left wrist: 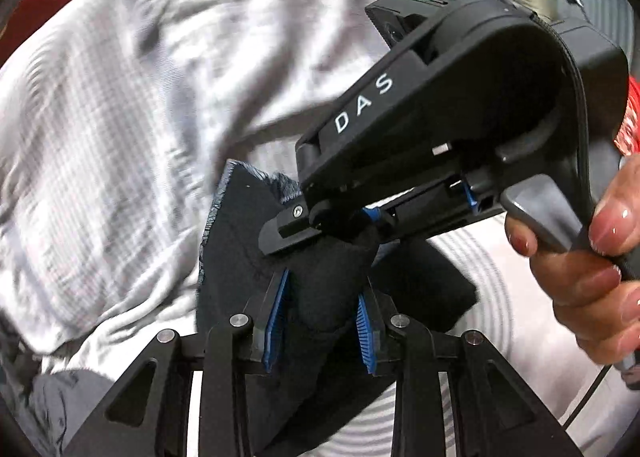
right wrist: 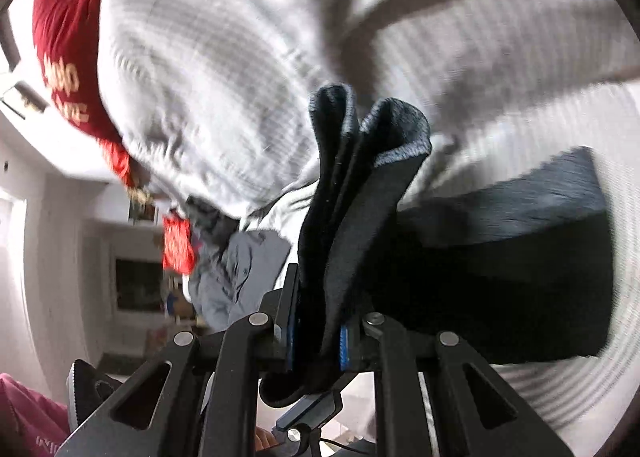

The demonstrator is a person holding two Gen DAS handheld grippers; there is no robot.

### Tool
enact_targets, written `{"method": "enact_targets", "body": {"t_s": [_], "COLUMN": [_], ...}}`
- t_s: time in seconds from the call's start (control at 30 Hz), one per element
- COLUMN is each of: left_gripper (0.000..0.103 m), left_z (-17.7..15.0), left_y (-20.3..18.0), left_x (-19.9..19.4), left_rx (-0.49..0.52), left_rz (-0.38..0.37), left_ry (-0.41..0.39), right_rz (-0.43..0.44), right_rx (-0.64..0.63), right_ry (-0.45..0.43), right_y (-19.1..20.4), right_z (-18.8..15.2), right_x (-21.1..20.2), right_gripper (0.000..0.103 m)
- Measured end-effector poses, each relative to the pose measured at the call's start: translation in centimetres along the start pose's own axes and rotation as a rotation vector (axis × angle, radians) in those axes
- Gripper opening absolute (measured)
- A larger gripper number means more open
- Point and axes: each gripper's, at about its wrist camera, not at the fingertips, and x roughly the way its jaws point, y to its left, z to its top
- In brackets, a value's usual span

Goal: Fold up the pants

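Note:
The dark navy pants [left wrist: 328, 297] hang bunched in the air between both grippers. My left gripper [left wrist: 322, 321] is shut on a thick fold of them, blue pads [left wrist: 280, 313] pressed on each side. My right gripper [left wrist: 320, 229] comes in from the upper right just ahead of the left one and clamps the same bunch. In the right wrist view my right gripper [right wrist: 318, 337] is shut on the dark pants [right wrist: 352, 217], whose folded edges stick up past the fingertips; more dark cloth [right wrist: 500, 277] spreads to the right.
A grey-and-white checked garment [left wrist: 120, 117] lies close behind, also in the right wrist view [right wrist: 192, 77]. Red cloth [right wrist: 64, 41] sits far left. A white ribbed surface [left wrist: 472, 277] lies below. A bare hand [left wrist: 592, 269] holds the right gripper's handle.

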Motion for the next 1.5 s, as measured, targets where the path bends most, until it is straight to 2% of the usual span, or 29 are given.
{"method": "enact_targets", "body": {"t_s": [0.17,0.33,0.47,0.7,0.77,0.8,0.83,0.87,0.93,1.0,1.07,1.13,1.17,1.23,1.33,1.43,1.5], "left_gripper": [0.031,0.032,0.032,0.032,0.034,0.037,0.045,0.053,0.053,0.053,0.060,0.060,0.060,0.060,0.060,0.060,0.060], "left_z": [1.9,2.5,1.2,-1.3,-1.9,-2.0,-2.1,-2.4,-2.5,-2.6,-2.7,-2.8,-2.7,-2.9,-3.3,-4.4,-5.1], "left_y": [-4.9,-7.6,-9.8,-10.9,-11.3,-11.4,-11.2,-11.1,-9.7,-8.2,-5.6,-2.5,-1.1,2.9,7.3,10.2,10.7], "left_x": [2.7,5.0,8.0,11.7,11.8,11.6,11.3,10.7,10.1,9.6,9.3,9.2,9.3,9.8,10.7,12.0,12.9], "left_rx": [0.050,0.095,0.116,0.157,0.187,0.194,0.187,0.171,0.118,0.083,0.029,-0.042,-0.082,-0.197,-0.373,-0.524,-0.567], "left_rz": [-0.052,-0.072,-0.094,-0.119,-0.114,-0.112,-0.134,-0.147,-0.168,-0.166,-0.150,-0.101,-0.087,-0.058,-0.041,-0.043,-0.042], "left_ry": [0.021,0.028,0.090,0.188,0.202,0.205,0.212,0.221,0.244,0.259,0.264,0.273,0.284,0.316,0.379,0.446,0.486], "right_rz": [0.006,0.016,-0.003,-0.019,-0.017,-0.019,-0.030,-0.044,-0.073,-0.113,-0.192,-0.308,-0.332,-0.345,-0.386,-0.414,-0.420], "right_rx": [0.082,0.111,0.159,0.242,0.259,0.259,0.257,0.255,0.261,0.271,0.256,0.209,0.193,0.170,0.106,0.032,0.012], "right_ry": [-0.059,-0.096,-0.082,-0.056,-0.047,-0.043,-0.038,-0.037,-0.033,-0.033,-0.057,-0.101,-0.123,-0.162,-0.153,-0.122,-0.106], "right_y": [-4.9,-8.1,-12.0,-16.3,-16.6,-16.5,-16.3,-16.2,-16.2,-15.7,-14.9,-13.3,-12.6,-11.2,-8.8,-6.7,-5.6], "right_z": [0.4,0.3,-0.1,-2.7,-3.3,-3.4,-3.5,-3.5,-3.4,-3.3,-3.0,-2.6,-2.4,-1.6,-0.2,1.0,1.5], "right_x": [-3.7,-5.3,-5.2,-3.2,-2.7,-2.5,-2.5,-2.6,-3.0,-3.5,-4.5,-5.7,-6.2,-6.9,-5.9,-3.5,-2.0], "right_gripper": [0.017,0.017,0.017,0.017,0.017,0.018,0.019,0.021,0.027,0.028,0.030,0.033,0.033,0.033,0.029,0.028,0.029]}}
